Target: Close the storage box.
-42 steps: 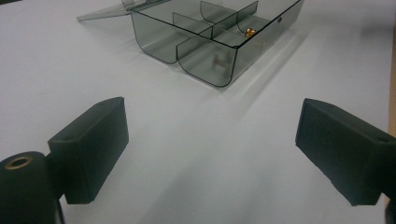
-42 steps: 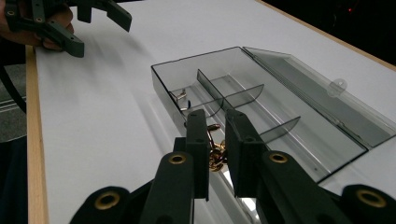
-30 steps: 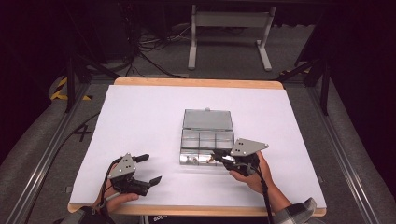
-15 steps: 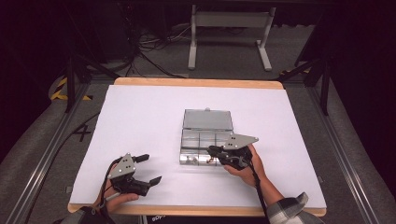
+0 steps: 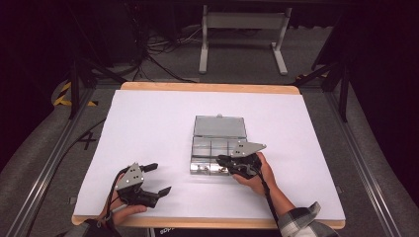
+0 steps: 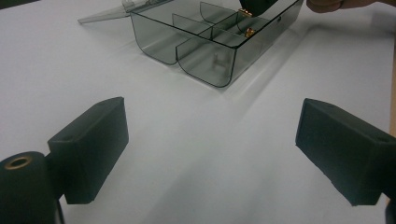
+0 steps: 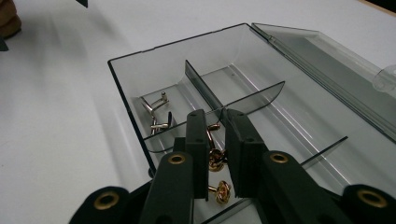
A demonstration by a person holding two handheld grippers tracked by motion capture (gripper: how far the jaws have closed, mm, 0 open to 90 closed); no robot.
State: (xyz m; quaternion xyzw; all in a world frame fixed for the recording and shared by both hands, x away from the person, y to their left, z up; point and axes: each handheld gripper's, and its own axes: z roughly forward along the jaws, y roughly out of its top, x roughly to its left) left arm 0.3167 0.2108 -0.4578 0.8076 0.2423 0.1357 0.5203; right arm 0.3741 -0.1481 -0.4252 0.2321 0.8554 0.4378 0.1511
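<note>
**Gold cufflink could slip between nearly closed jaws**

The right gripper (image 7: 217,154) hangs over the near compartment of the clear plastic organiser box (image 5: 217,148), its jaws drawn close together with a narrow gap left between them. A gold knot cufflink (image 7: 215,156) sits in that gap, and a second gold cufflink (image 7: 222,190) lies just below it, closer to the gripper's body. Whether the pads actually press on the first one cannot be told from the pictures. Ahead of the jaws and to their left, past a low divider (image 7: 203,91), silver cufflinks (image 7: 156,112) rest in the neighbouring compartment. The box's lid (image 7: 327,60) lies open, flat, to the jaws' right.

The main risk is a poor hold: the cufflink is small, rounded and glossy, so if the pads catch only its post or edge it may twist out on lifting and drop back, or bounce into another compartment. The two gold pieces lie close enough that one may drag the other. The jaw tips are also near the divider and the box wall; a sideways pull could shove the light box across the white table cover (image 5: 148,128).

The left gripper (image 5: 150,177) rests well apart, jaws spread wide and empty, so nothing steadies the box.
</note>
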